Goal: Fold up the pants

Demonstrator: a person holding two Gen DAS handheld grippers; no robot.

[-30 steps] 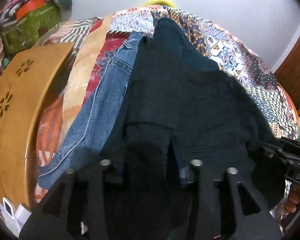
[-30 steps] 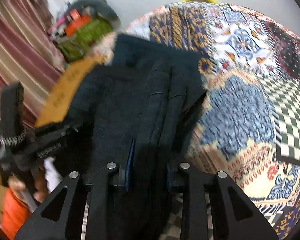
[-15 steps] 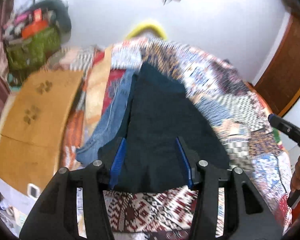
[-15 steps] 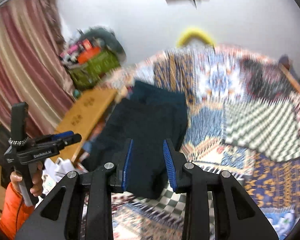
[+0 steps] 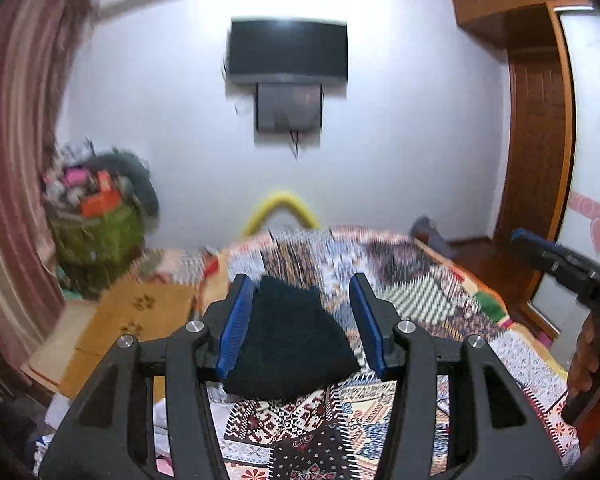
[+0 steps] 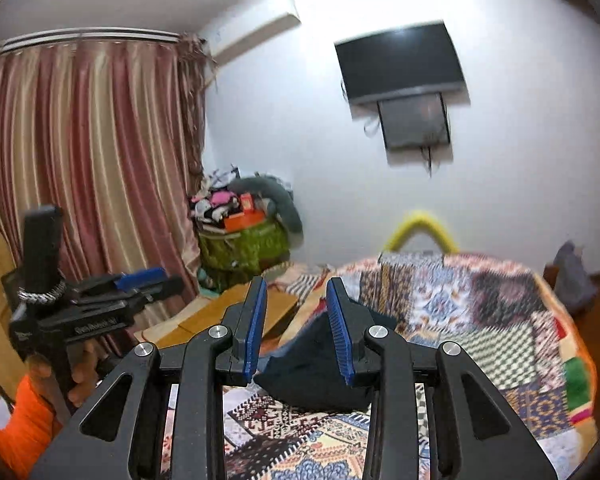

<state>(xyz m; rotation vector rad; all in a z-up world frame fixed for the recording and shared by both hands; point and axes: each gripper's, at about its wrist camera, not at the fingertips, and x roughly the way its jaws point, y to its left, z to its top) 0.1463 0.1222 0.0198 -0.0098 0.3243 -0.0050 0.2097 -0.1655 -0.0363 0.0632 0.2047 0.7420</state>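
Dark folded pants [image 5: 288, 344] lie on the patterned bed quilt [image 5: 420, 292], also in the right wrist view [image 6: 320, 368]. My left gripper [image 5: 302, 296] is open and empty, raised well back from the pants. My right gripper [image 6: 296, 292] is open and empty, also raised off the bed. The left gripper shows in the right wrist view [image 6: 140, 280], the right one at the edge of the left wrist view [image 5: 560, 264]. A strip of blue jeans [image 6: 284, 350] peeks out beside the dark pants.
A wooden board [image 5: 128, 320] lies left of the bed. A green basket of clutter [image 5: 96, 232] stands by the striped curtain [image 6: 80, 160]. A wall TV [image 5: 288, 52] hangs ahead, a wooden door [image 5: 536, 160] at the right. A yellow hoop [image 5: 280, 208] rises behind the bed.
Both grippers let go of the dark pants, opened, and pulled up and back from the bed. The views tilted up from the cloth to the room wall.
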